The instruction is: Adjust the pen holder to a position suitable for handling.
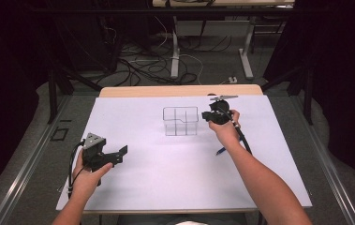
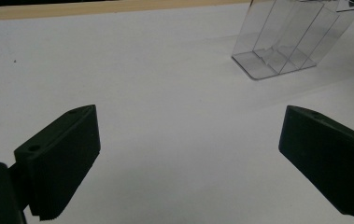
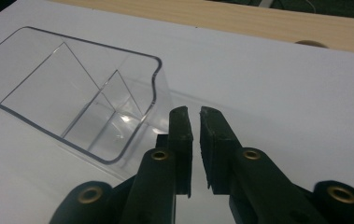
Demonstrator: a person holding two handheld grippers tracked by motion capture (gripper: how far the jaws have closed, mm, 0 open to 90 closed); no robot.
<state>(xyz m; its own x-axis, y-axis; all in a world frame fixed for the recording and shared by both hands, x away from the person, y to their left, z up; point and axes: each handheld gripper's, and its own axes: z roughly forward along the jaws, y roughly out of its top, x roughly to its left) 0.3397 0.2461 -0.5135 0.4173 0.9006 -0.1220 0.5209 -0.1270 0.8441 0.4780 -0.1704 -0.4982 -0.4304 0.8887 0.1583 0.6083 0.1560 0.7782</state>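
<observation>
White sheet (image 1: 166,164) covers most of the wooden table (image 1: 180,90); a strip of bare wood shows at the far edge. Clear plastic organizer w/ inner dividers (image 1: 180,121) stands upright near sheet centre, toward the far side, compartments empty. Right gripper (image 1: 211,116) sits just beside the organizer's right wall, held in the right hand (image 1: 226,129); in the right gripper view its jaws are nearly together, only a thin slit btwn the pads, nothing in them, tips just off the organizer's curved rim (image 3: 153,88). Left gripper (image 1: 121,154) rests near the sheet's front-left, well apart from the organizer, jaws spread wide & empty. Blue pen (image 1: 220,151) lies on the sheet by the right forearm.
</observation>
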